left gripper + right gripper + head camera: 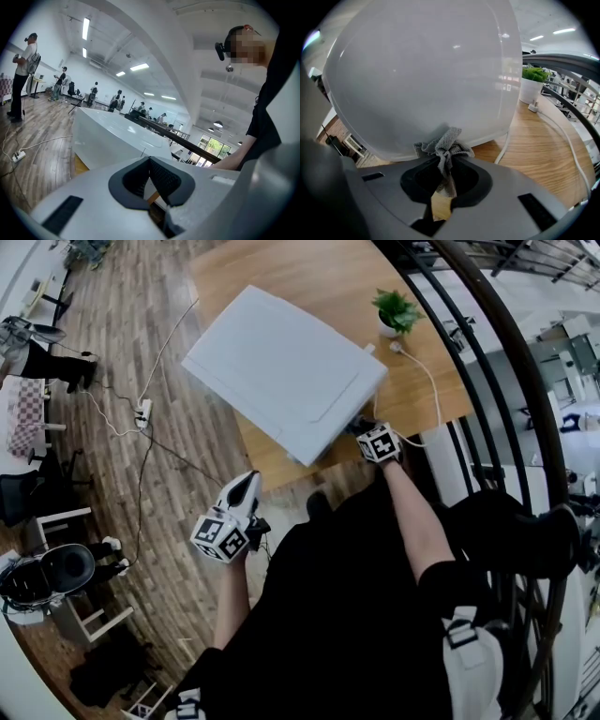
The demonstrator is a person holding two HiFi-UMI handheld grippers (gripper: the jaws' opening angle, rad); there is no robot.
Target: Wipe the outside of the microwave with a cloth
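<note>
The person wears a black short-sleeved top (328, 615) and a black headset (224, 46). The left tool (249, 479) and right tool (360, 426) have smooth white-to-grey shells, black ribbed pads (165, 180) in a dark-rimmed opening, and dark rectangular slots (63, 214). Each carries a cube (220, 538) printed with black-and-white square markers.

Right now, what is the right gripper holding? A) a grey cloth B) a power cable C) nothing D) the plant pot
A: the right gripper view shows the right gripper shut on a grey cloth bunched against the white microwave.
</note>
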